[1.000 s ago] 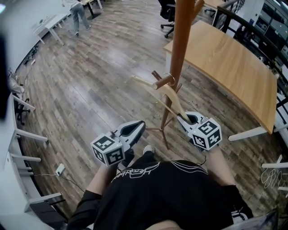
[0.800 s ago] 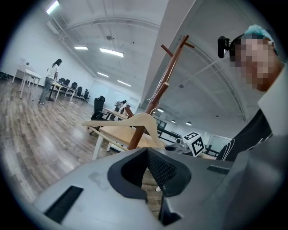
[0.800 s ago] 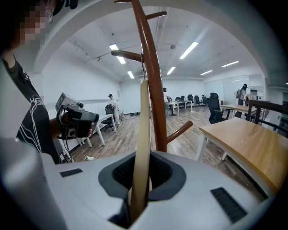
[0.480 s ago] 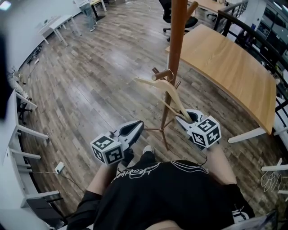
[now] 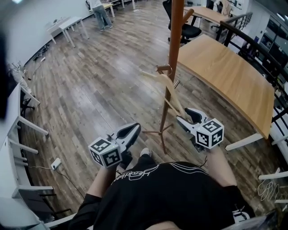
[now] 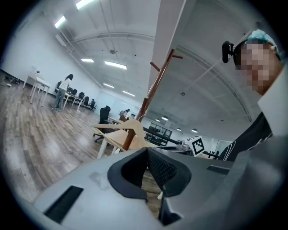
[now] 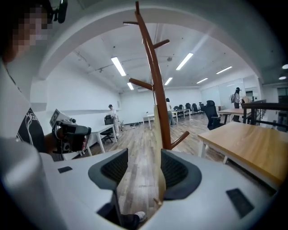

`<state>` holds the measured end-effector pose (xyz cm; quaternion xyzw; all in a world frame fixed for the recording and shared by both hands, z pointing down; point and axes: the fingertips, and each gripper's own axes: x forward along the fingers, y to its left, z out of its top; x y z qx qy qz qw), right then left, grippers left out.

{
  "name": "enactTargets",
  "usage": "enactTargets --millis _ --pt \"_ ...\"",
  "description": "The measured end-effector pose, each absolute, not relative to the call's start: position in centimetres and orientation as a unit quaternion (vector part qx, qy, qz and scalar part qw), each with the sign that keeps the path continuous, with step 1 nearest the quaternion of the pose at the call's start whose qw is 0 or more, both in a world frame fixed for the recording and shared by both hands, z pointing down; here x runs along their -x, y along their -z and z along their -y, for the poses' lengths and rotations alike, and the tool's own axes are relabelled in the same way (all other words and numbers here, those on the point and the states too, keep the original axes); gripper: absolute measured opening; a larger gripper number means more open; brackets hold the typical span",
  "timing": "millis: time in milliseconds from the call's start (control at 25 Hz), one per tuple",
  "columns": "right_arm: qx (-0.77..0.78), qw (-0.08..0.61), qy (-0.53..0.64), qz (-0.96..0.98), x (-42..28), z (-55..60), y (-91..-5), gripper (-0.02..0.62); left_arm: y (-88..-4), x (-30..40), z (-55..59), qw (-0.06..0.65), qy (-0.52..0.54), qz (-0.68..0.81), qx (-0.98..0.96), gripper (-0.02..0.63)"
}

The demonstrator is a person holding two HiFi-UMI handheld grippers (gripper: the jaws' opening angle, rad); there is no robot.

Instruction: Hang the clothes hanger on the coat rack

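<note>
The brown wooden coat rack (image 5: 173, 49) stands just ahead of me. A pale wooden clothes hanger (image 5: 170, 90) hangs from one of its lower pegs (image 5: 163, 68). My right gripper (image 5: 185, 115) sits just below the hanger's near end, its jaws opening wide. In the right gripper view the hanger (image 7: 160, 170) runs edge-on between the spread pads, close to the right one, and neither pad presses on it. My left gripper (image 5: 134, 128) hovers lower left of the rack with its jaws together and nothing in them. In the left gripper view the hanger (image 6: 121, 134) and the rack (image 6: 155, 87) lie ahead.
A large wooden table (image 5: 229, 76) stands to the right of the rack, with an office chair (image 5: 186, 29) behind it. White desks (image 5: 18, 121) line the left wall. A power strip (image 5: 56, 162) lies on the floor. A person (image 5: 100, 11) stands far off.
The right gripper's jaws went from shut on the hanger's near end to wide open, and the hanger now hangs free on the peg. Both grippers drew back a little from the rack.
</note>
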<state>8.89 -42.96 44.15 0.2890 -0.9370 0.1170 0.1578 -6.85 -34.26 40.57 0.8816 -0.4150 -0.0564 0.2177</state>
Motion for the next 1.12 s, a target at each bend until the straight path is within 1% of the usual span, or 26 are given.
enactTargets --millis 240,360,520,720,800,920,1120 --pt "-0.234 0.059 -0.142 0.960 -8.4 38.6 -39.7 0.236 -39.7 6.2 31.9 0.203 0.065 0.414 -0.885 0.008" --pt "-0.219 0.035 -0.146 0.964 -8.8 36.5 -38.1 0.236 -38.7 5.1 31.5 0.193 0.069 0.401 -0.893 0.008" --pt "-0.202 0.023 -0.141 0.969 -8.6 33.7 -36.6 0.223 -36.7 3.9 30.8 0.170 0.070 0.372 -0.910 0.008" --pt "-0.208 0.028 -0.145 0.967 -6.3 29.8 -36.4 0.115 -35.6 5.2 27.2 0.166 0.064 0.357 -0.917 0.008" --pt "-0.207 0.027 -0.152 0.966 -5.0 28.0 -36.4 0.086 -35.8 6.4 25.2 0.172 0.060 0.358 -0.916 0.008" --pt "-0.210 0.023 -0.161 0.964 -3.1 24.9 -36.7 0.068 -36.5 8.6 21.9 0.181 0.058 0.362 -0.912 0.008" --pt "-0.223 0.015 -0.174 0.959 -0.6 19.7 -37.3 0.058 -36.9 11.3 16.8 0.187 0.061 0.359 -0.912 0.008"
